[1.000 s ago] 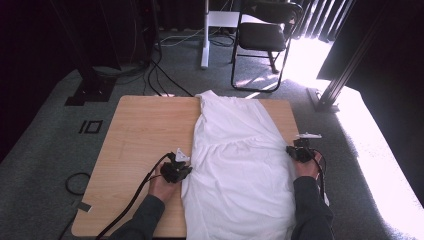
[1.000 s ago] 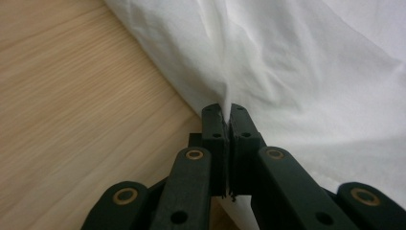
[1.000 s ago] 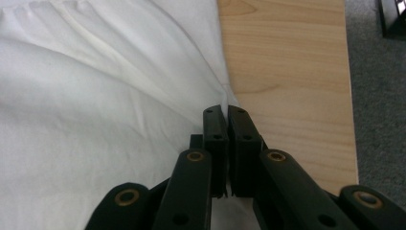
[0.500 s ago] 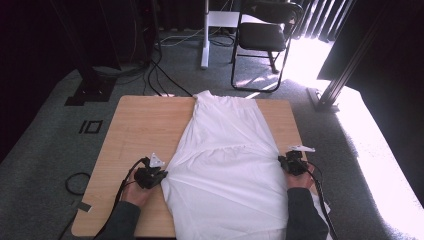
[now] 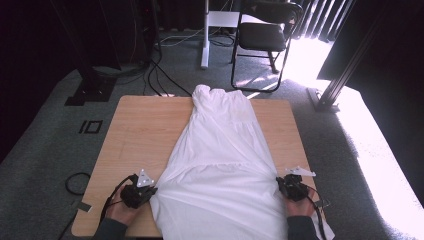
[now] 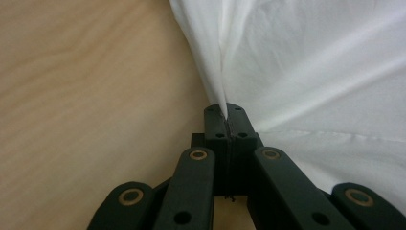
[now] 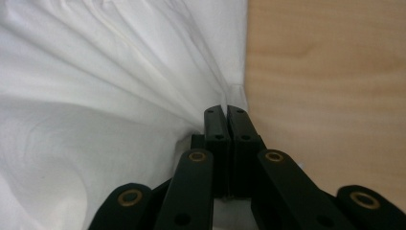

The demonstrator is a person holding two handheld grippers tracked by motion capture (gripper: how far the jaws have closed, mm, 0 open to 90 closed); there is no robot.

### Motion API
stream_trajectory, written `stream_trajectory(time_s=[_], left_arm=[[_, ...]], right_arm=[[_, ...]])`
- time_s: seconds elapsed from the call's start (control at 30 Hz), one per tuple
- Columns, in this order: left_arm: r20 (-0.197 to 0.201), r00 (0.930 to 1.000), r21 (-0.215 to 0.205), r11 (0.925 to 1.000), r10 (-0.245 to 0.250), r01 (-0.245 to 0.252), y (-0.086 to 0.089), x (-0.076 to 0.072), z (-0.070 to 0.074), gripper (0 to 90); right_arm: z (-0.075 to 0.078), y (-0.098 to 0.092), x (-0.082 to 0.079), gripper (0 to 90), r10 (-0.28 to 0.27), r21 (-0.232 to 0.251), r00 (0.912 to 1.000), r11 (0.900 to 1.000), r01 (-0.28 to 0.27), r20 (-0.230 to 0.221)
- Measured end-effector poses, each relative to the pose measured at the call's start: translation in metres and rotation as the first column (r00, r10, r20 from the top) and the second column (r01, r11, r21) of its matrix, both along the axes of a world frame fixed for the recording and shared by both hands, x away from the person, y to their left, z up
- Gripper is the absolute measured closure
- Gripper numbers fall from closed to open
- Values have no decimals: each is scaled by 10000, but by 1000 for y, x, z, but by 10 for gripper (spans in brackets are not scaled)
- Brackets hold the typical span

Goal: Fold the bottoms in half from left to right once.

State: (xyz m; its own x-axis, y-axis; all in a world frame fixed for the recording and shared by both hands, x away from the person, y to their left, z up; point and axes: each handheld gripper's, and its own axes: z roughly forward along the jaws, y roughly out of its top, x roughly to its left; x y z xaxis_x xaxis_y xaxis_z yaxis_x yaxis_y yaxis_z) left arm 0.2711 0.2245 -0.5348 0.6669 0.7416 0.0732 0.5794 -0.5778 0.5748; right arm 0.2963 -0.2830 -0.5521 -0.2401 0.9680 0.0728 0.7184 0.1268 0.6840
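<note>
I see a white garment (image 5: 220, 170) lying on a wooden table (image 5: 145, 130), viewed from above. Since a second ago I have drawn my two hands apart, left toward 9 o'clock and right toward 3 o'clock, and back toward the near edge. The near part of the cloth, bunched narrow a second ago, is now stretched wide and fairly flat between the grippers; I judge the spreading is nearly done and the cloth is ready to be laid down or folded.

My left gripper (image 5: 146, 192) sits at 7 o'clock on the table, jaws clamped tight on a pinch of the garment's left edge (image 6: 223, 98). My right gripper (image 5: 283, 184) sits at 5 o'clock, jaws closed on the right edge (image 7: 225, 98).

The garment's long axis runs from 6 o'clock to 12 o'clock down the table's middle. Its narrow gathered end (image 5: 212, 96) points to 12 o'clock, at the far edge; its wide end is nearest me
</note>
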Motion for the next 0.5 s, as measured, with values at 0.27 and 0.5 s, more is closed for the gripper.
stream_trajectory(time_s=[0.27,0.5], left_arm=[[255,9992,-690,9971,-304,321,6,-26,2,772],[1264,9888,-2081,9767,793,-517,9,12,25,582]], right_arm=[[0,-8,-41,864,-89,470,9996,9988,101,-253],[20,-7,-22,547,20,655,9969,9978,-71,781]])
